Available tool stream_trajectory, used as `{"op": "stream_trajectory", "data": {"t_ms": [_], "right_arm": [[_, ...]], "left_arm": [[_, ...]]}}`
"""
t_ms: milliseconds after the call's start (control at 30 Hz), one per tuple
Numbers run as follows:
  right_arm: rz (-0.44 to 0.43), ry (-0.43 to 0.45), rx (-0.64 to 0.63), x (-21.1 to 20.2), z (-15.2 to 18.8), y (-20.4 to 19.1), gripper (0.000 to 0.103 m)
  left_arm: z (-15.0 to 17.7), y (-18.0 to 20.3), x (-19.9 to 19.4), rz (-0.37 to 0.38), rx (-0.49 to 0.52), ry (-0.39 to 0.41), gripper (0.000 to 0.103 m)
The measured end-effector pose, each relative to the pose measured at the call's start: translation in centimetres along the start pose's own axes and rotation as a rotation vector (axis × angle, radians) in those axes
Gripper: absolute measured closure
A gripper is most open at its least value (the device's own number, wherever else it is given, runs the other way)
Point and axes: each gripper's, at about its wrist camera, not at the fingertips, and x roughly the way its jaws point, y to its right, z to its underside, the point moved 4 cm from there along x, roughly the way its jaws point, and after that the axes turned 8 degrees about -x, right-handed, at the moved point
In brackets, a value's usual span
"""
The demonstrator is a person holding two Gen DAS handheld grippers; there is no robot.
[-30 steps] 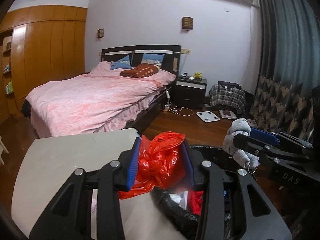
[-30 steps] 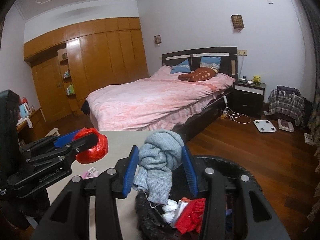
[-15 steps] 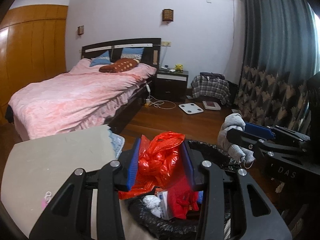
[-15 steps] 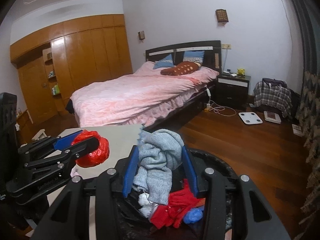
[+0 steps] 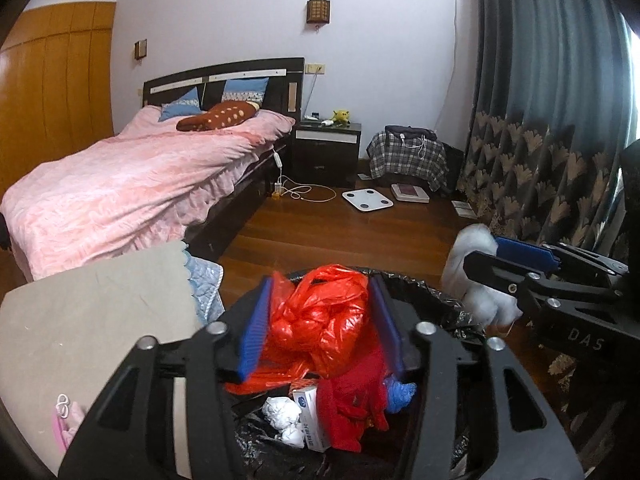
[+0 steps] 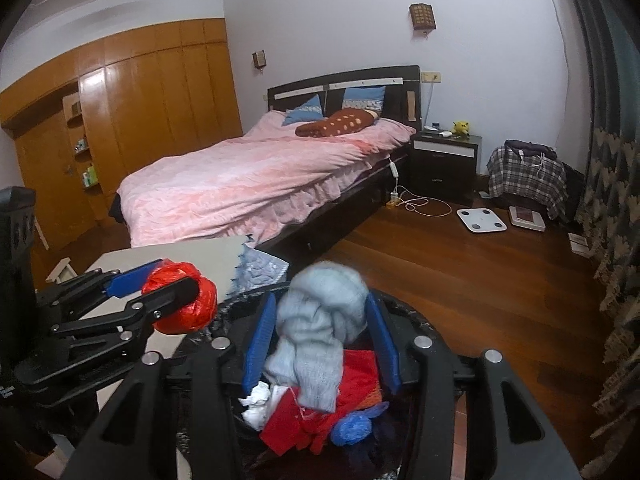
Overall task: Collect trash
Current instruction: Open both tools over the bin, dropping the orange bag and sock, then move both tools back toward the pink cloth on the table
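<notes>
My left gripper is shut on a crumpled red plastic bag and holds it over the black-lined trash bin. It also shows in the right wrist view with the red bag. My right gripper is shut on a grey knitted sock above the same bin. The sock shows blurred in the left wrist view. The bin holds red cloth, a small white box, tissue wads and a blue glove.
A beige table lies left of the bin, with a pink item on it. A pink bed, a nightstand, a white scale on the wood floor and curtains lie beyond.
Both grippers have moved right, off the table and over the bin, and tilted down, so the bin's contents now show. Both still hold their items.
</notes>
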Motion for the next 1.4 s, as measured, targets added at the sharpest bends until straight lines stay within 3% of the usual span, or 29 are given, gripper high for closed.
{"op": "stream_trajectory", "data": {"t_ms": [167,233,300,400,600,967,1400], "right_arm": [[0.027,0.018,0.016,-0.4,-0.1,0.6,0.033],[0.038,0.031,0.017,-0.8,-0.3,0.5,0.012],[0.041,0.049,0.013,-1.3,-0.6,0.0,0.006],[0.017,0.056,0.003,-1.7,-1.0,-1.2,0.006],[-0.029,0.069,-0.025,-2.0,-1.4,-4.0,0.006],[-0.129,0.057,-0.086,-0.9,-2.2,-10.5,0.006],[-0.223,0.058,-0.140,0.6,-2.7,-18.2,0.006]], "left_arm": [[0.3,-0.9,0.3,-0.014,-0.011,-0.013,0.040],[0.2,-1.4,-0.2,-0.026,-0.017,-0.002,0.033],[0.0,-1.9,-1.0,-0.040,-0.020,0.011,0.024],[-0.3,-2.9,-2.4,-0.069,-0.020,0.034,0.017],[-0.5,-6.2,-5.9,-0.128,-0.056,0.064,0.014],[0.3,-13.0,-12.1,-0.276,-0.132,0.106,0.013],[1.5,-18.4,-17.2,-0.390,-0.187,0.133,0.012]]}}
